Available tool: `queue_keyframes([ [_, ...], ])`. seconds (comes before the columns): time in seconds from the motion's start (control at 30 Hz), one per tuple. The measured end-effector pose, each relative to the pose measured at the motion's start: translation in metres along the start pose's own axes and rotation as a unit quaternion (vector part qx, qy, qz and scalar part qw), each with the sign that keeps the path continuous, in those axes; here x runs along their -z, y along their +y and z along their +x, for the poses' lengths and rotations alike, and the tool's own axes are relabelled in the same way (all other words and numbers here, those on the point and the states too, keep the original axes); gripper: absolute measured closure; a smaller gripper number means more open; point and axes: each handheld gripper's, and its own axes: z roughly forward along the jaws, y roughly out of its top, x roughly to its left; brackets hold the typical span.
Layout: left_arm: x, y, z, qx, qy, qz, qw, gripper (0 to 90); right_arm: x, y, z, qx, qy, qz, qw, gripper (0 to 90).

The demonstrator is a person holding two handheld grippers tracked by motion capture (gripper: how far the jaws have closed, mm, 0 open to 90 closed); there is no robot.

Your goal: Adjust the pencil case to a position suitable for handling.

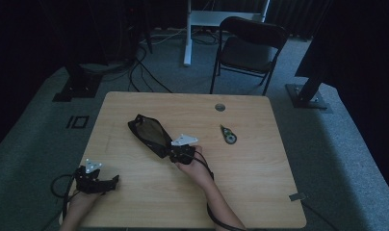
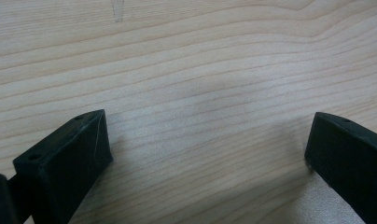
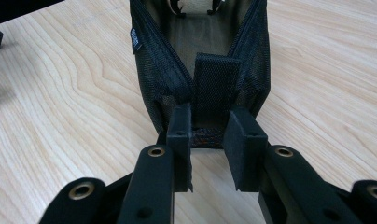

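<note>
Looking down from the high view, the black mesh pouch (image 1: 149, 134) lies open near the middle of the wooden table (image 1: 135, 202), slanted, with the right gripper (image 1: 182, 153) at its near end. A small dark roll of tape (image 1: 228, 135) sits well apart to the right, and a black folding chair (image 1: 250, 45) stands beyond the far edge.

Now the right gripper view gives the detail the high view hides: the right gripper (image 3: 210, 140) has its jaws clenched on the pouch's end tab (image 3: 218, 91), a narrow strip of webbing standing between the two pads. The pouch (image 3: 158, 70) gapes open past it, zip edges spread; its inside shows an olive lining, and what lies at the far end is too cut off to tell.

Down at the near left corner, the left gripper (image 1: 97, 182) rests by the table edge. Its own view shows the left gripper (image 2: 205, 154) released, jaws wide apart over bare wood grain.
</note>
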Motion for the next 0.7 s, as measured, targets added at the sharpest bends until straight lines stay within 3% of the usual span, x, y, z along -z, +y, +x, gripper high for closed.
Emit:
queue_keyframes([
  [0.7,0.0,0.0,0.0,0.0,0.0,0.0,1.0,0.2,0.04,-0.027,-0.018,0.003,-0.025,0.003,0.9997,72.7],
])
